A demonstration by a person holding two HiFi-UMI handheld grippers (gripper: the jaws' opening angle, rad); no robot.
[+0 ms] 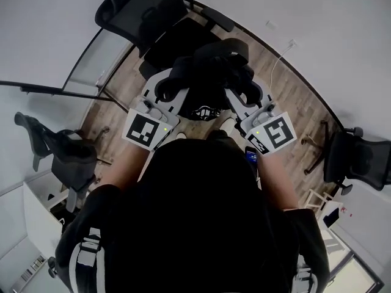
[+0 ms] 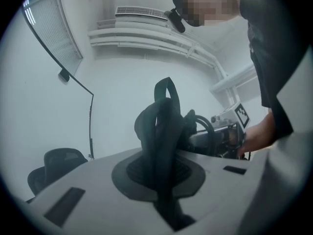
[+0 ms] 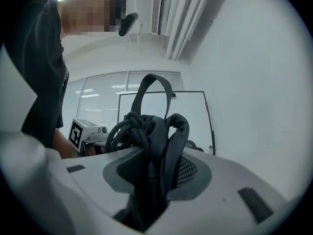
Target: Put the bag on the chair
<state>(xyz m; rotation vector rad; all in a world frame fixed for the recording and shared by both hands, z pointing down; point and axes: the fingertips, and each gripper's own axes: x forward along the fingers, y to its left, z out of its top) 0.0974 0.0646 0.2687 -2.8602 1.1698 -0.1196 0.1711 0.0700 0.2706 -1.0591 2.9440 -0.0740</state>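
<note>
My left gripper (image 1: 176, 84) is clamping narrowly on a strap (image 2: 164, 131) of the black fabric bag (image 1: 211, 72) hanging between both tools; my right gripper (image 1: 244, 85) is pinching its bunched straps; the black mesh-backed office chair (image 1: 146, 14) is standing just ahead, beyond the bag

Abreast: left gripper (image 1: 174, 87), right gripper (image 1: 244, 87) (fingers (image 2: 83, 180) clamped)

surface: wood floor (image 1: 293, 102) | on it: office chair (image 1: 146, 17) (black, ahead), left chair (image 1: 70, 151), right chair (image 1: 357, 157)
</note>
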